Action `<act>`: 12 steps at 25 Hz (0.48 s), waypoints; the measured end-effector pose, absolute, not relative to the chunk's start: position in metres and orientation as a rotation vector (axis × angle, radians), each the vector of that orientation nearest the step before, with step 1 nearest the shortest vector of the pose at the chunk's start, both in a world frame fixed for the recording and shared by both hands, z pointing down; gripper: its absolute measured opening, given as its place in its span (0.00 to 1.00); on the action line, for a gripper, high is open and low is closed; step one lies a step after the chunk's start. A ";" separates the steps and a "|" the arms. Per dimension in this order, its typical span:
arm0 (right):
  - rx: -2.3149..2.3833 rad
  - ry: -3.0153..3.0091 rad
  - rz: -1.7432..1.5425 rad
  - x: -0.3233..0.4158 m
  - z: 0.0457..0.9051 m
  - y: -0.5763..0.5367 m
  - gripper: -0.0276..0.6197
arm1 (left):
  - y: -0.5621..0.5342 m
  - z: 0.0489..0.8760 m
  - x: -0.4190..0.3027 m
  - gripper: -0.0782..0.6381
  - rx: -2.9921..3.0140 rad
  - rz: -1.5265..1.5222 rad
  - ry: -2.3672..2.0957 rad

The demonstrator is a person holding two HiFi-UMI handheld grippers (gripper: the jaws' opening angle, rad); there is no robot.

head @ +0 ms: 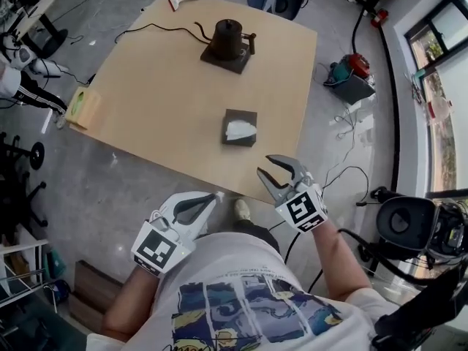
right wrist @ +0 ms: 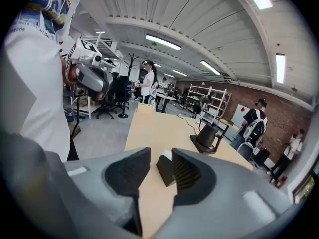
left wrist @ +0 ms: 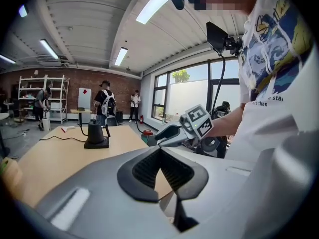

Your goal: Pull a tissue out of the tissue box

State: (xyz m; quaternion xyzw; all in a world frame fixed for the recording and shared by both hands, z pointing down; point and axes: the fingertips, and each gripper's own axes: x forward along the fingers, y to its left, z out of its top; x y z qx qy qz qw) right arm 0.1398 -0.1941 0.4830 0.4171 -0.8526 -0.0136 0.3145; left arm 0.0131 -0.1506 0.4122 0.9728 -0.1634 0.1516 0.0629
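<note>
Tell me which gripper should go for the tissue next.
Right, most likely. The right gripper is nearer the black square tissue box, with open jaws lined up on it; the left gripper sits further back, jaws shut.

Bright, even light: daylight through windows (left wrist: pixel 187 96) plus ceiling strip lights (left wrist: pixel 151 5). Windows blown out white. Shadows on table (head: pixel 161 101) soft, short. Head view sharp, slight bend toward edges. Both gripper views fisheye, with black rounded corners and curved ceiling lines. Near-lens bodies of left gripper (left wrist: pixel 160 151) and right gripper (right wrist: pixel 160 154) slightly soft.
</note>
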 end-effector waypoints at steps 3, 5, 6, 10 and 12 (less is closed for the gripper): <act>0.997 -2.227 -0.074 0.155 0.498 -0.217 0.25 | -0.158 0.407 0.022 0.12 2.905 0.443 -0.566; 0.934 -2.214 -0.092 0.163 0.511 -0.232 0.27 | -0.163 0.407 0.027 0.12 2.874 0.443 -0.614; 0.902 -2.209 -0.096 0.165 0.519 -0.238 0.27 | -0.165 0.408 0.028 0.12 2.861 0.446 -0.640; 0.775 -2.189 -0.110 0.173 0.548 -0.260 0.32 | -0.174 0.412 0.030 0.12 2.833 0.450 -0.741; 0.712 -2.182 -0.121 0.174 0.562 -0.267 0.34 | -0.177 0.411 0.030 0.12 2.803 0.454 -0.792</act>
